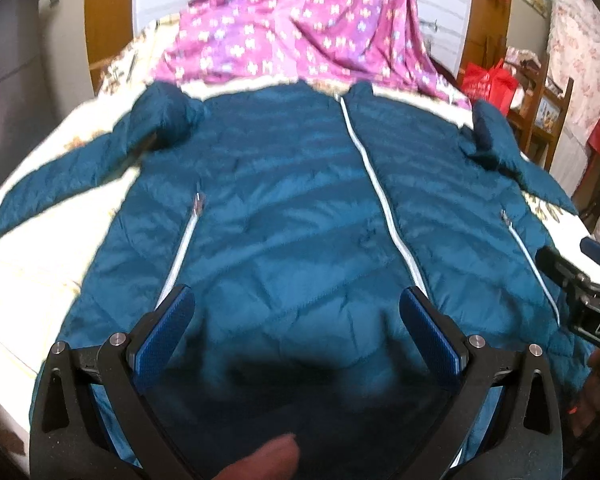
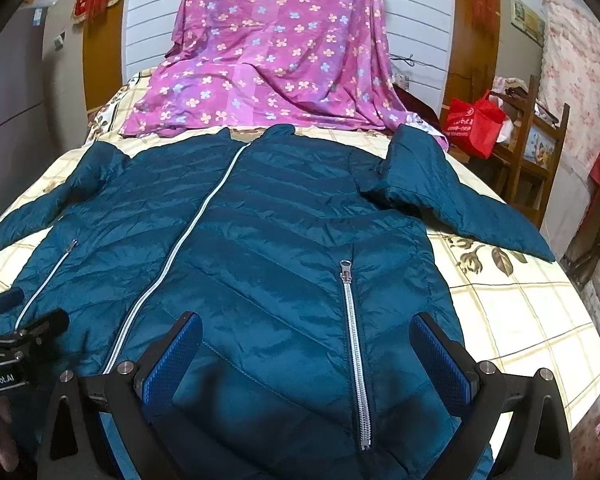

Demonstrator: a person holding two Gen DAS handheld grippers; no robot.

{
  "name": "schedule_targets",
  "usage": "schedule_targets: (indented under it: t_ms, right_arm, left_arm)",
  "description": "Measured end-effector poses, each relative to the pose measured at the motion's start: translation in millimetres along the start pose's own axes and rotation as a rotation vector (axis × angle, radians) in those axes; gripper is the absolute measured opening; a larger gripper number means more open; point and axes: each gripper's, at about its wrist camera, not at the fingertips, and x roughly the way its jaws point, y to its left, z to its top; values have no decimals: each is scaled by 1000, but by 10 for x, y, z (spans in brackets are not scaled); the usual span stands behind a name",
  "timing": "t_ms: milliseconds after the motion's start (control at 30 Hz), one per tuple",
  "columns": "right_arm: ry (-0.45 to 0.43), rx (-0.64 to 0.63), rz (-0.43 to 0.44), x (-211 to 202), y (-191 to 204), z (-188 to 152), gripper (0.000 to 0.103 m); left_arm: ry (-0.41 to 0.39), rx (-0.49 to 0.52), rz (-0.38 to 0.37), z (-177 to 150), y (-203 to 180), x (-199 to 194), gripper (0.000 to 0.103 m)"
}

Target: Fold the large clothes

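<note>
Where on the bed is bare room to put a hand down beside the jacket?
Bare bedspread lies right of the jacket, below its right sleeve, and a narrower strip below the left sleeve. Beyond the collar it is crowded: the pink floral sheet covers the bed.

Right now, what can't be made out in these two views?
- Jacket hem: cut off by the bottom edge and hidden behind each claw's frame, both views.
- Left wrist view: motion-blurred, so quilting and pocket zip detail are unclear.
- Bed under the floral sheet: hidden.
</note>
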Motion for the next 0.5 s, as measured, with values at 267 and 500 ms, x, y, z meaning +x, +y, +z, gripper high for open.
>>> schedule_targets:
  t_ms: [267, 500]
  right_arm:
    - [-1, 11, 2, -6, -33, 1, 103]
    - [-2, 22, 4, -16, -72, 0, 103]
  left_arm:
    - [87, 39, 8, -8, -36, 141, 103]
    - [62, 20, -23, -28, -8, 94, 103]
